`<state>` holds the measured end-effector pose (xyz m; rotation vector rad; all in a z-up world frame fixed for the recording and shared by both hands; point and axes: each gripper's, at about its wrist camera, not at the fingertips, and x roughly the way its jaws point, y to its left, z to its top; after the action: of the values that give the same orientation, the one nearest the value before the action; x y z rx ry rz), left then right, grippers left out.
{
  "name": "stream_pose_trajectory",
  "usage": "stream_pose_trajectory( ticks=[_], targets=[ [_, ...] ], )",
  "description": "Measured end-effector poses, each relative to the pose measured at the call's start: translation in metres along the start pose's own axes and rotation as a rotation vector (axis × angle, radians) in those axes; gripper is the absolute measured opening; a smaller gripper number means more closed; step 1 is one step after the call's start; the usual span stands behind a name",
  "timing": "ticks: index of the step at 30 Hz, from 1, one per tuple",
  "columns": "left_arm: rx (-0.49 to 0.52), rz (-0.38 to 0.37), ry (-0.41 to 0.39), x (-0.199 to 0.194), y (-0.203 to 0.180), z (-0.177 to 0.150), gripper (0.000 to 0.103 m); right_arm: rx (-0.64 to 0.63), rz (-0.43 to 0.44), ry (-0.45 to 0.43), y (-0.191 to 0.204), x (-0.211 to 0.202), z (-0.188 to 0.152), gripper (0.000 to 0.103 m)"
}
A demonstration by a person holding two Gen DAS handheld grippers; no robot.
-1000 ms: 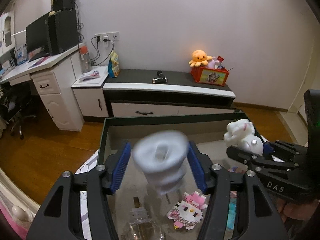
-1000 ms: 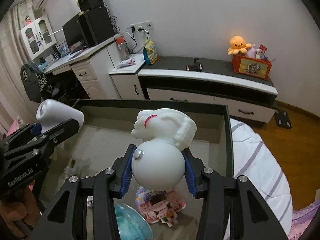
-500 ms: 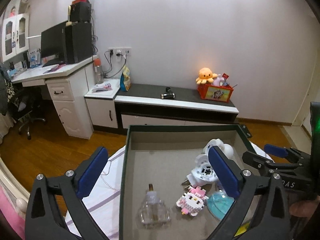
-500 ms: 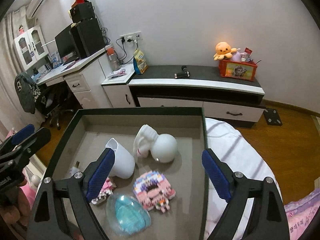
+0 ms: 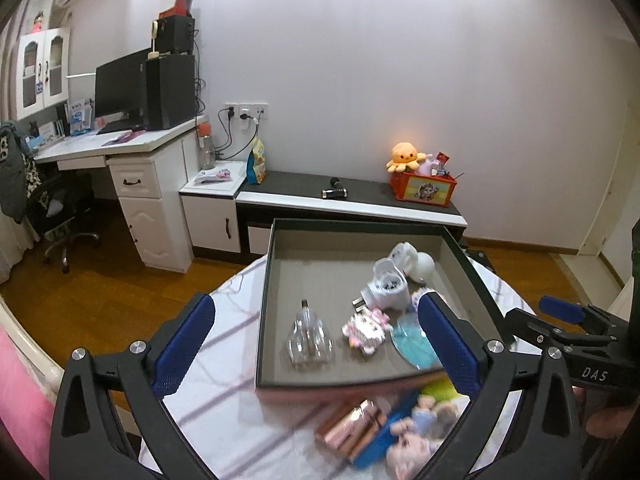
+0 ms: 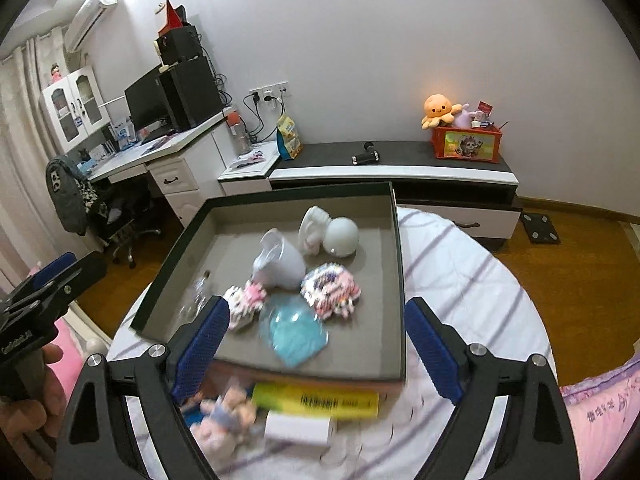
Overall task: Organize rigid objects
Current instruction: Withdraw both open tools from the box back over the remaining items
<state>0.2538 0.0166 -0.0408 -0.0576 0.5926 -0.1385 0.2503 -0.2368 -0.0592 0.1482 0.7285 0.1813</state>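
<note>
Lying tipped in the tray (image 6: 394, 240), the white cup (image 6: 280, 262) mouths leftward; both tools (image 5: 316, 344) (image 6: 316, 344) released.

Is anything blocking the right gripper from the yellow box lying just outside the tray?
Nothing visible does. The right gripper is open and empty, and the yellow box lies on the bedcover just below its fingers, outside the tray's near wall. A plush toy sits beside it, not over it.

Both wrist views look down from near, sharing tray (image 5: 472, 272) (image 6: 394, 216).
</note>
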Motion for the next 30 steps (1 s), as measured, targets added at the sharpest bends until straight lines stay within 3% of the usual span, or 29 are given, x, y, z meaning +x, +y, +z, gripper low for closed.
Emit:
stream_pose_trajectory(
  ticks=[19,30],
  targets=[
    [-0.010,0.004,0.035,-0.072,-0.015,-0.066,0.103,-0.004,0.017,-0.010,0.015,-0.066,-0.076,0.090],
    [-0.022,0.011,0.023,-0.098,-0.012,-0.077,0.103,-0.018,0.025,-0.021,0.024,-0.085,-0.089,0.090]
  ],
)
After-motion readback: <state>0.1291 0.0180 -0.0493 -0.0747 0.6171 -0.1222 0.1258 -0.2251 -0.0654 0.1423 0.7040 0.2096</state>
